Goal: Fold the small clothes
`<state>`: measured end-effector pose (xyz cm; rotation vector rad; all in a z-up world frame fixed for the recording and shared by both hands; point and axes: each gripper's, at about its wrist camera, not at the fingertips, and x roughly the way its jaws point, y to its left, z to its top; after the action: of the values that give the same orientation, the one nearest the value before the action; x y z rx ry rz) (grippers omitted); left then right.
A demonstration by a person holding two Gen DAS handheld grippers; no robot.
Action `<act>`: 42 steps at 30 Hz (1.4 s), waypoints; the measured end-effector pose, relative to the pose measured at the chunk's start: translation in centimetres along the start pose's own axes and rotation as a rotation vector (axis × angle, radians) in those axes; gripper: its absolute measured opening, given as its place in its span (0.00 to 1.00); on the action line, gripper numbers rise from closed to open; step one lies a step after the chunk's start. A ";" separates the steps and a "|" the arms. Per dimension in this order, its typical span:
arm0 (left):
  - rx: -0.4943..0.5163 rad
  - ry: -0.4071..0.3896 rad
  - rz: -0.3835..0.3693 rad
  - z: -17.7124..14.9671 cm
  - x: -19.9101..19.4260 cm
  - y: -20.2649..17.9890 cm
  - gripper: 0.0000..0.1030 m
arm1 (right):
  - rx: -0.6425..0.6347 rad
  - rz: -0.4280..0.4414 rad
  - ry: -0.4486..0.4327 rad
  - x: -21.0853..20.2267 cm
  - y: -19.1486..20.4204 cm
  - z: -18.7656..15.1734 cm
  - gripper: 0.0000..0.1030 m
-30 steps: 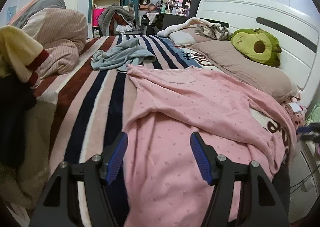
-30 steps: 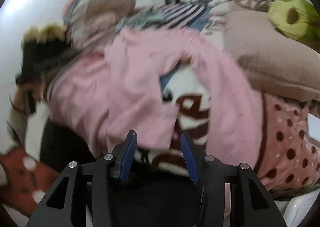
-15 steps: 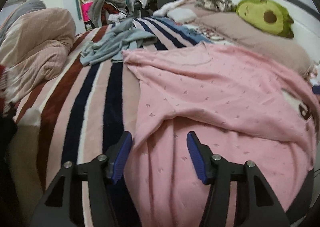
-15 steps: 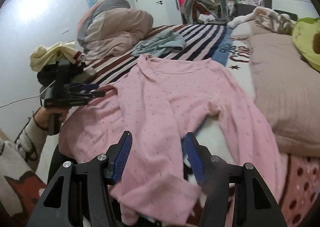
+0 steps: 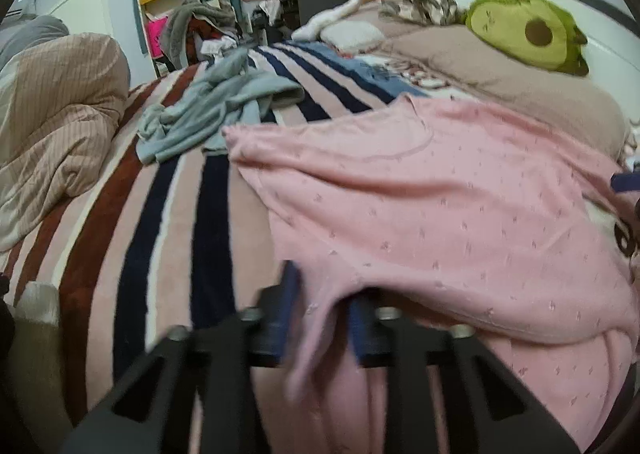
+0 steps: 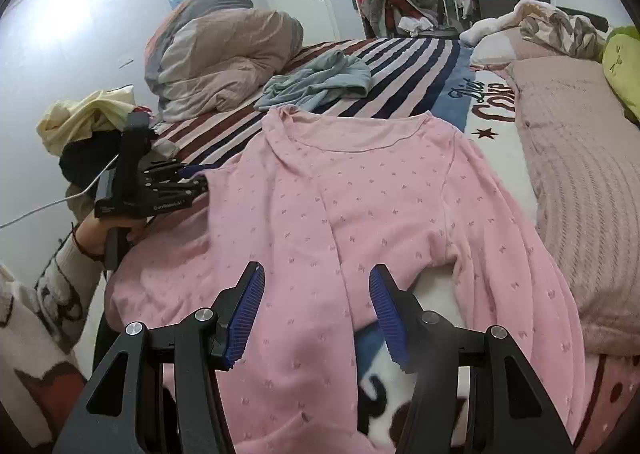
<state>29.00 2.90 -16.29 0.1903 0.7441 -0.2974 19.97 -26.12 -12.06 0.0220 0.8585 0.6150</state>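
Pink top lies spread across near half of bed, neckline toward the far side, one sleeve trailing over the near right edge beside the ribbed beige pillow. Fabric is a soft knit w/ small repeated motifs; folds bunch along its left side. Left gripper sits at the top's left hem, its blue ribbed fingers closed in on a pinch of pink cloth, which hangs down between them; view is blurred there. In the right wrist view the same unit shows at the garment's left edge, held by a hand in a patterned sleeve. Right gripper hovers above the lower middle of the top, fingers wide apart, nothing between them. Striped blanket, plush, navy/maroon/pink bands, has open room left of the top. Crumpled grey-blue garment lies beyond the neckline, just apart from it. Bundled duvet occupies far left corner. Avocado plush rests on the pillow by the white headboard. Sheet lettering near pillow only partly legible. Gripper body text too small to read.
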 end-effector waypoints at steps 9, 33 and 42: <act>-0.205 -0.069 0.083 -1.3 -1.8 5.4 0.06 | 0.015 -0.006 0.028 1.6 -0.3 0.7 0.49; -0.274 -0.121 0.066 -4.7 -11.9 2.7 0.41 | -0.027 -0.029 0.185 0.4 3.0 -6.7 0.14; -0.238 -0.138 0.029 -5.3 -15.2 -0.8 0.41 | 0.041 -0.076 0.169 -4.1 3.5 -11.5 0.09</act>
<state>14.76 6.65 -9.72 -0.0443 0.6329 -0.1905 8.05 -27.88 -15.94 -0.0258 1.0310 0.5333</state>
